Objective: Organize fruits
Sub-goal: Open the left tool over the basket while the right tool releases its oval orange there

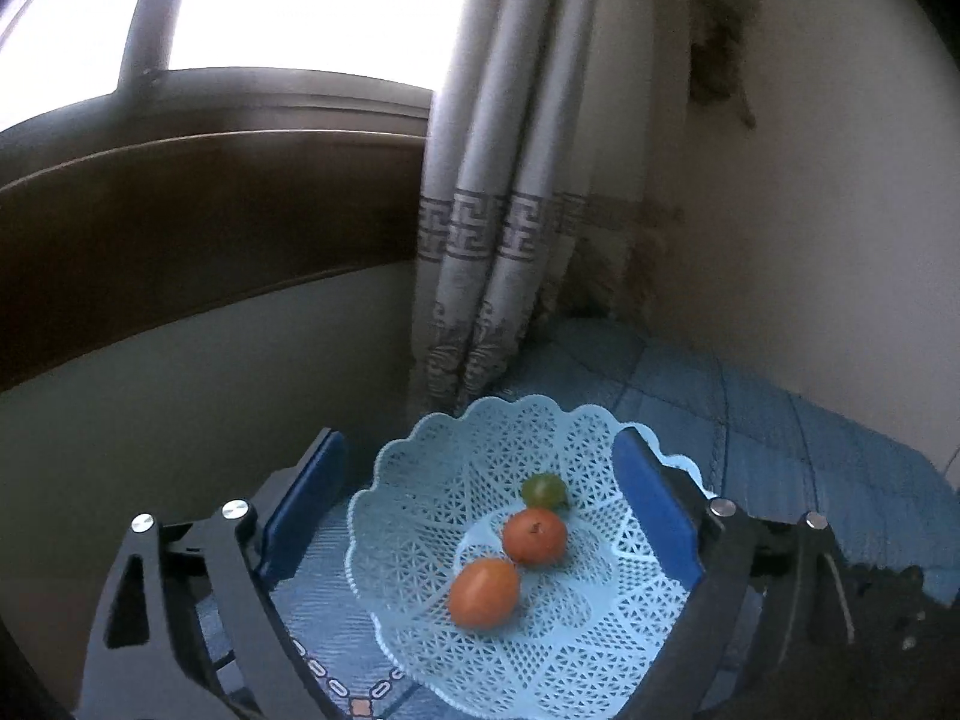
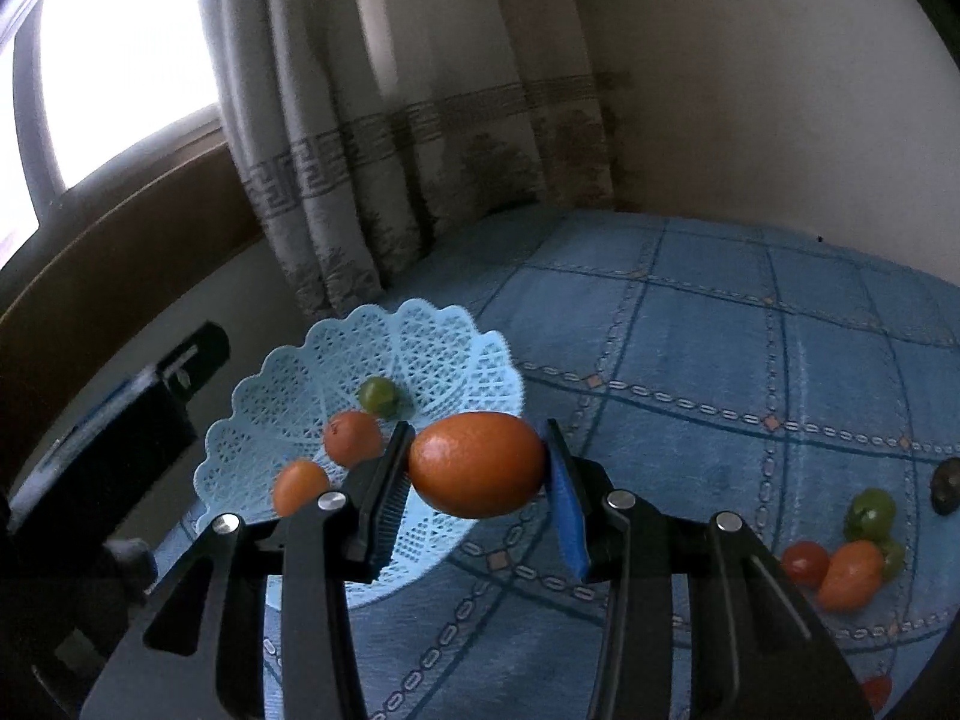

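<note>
A pale blue lattice basket [image 1: 420, 480] [image 2: 282, 414] rests on the blue patterned cloth [image 2: 720, 360]. Inside lie a green grape [image 1: 544, 490] [image 2: 377, 394] and two small orange fruits [image 1: 534, 537] [image 1: 483, 593] [image 2: 352, 438] [image 2: 300, 485]. My left gripper [image 1: 480, 438] stands open, one blue-padded finger on either side of the basket. My right gripper [image 2: 477, 429] is shut on an oval orange fruit [image 2: 477, 464], held in the air just over the basket's near right rim.
Loose fruit lies at the right on the cloth: a green grape [image 2: 870, 513], a red tomato [image 2: 805, 563], an orange fruit [image 2: 851, 575] and a dark lump [image 2: 947, 486]. A curtain [image 1: 498, 210] hangs behind the basket, beside a window [image 1: 270, 6] and wall.
</note>
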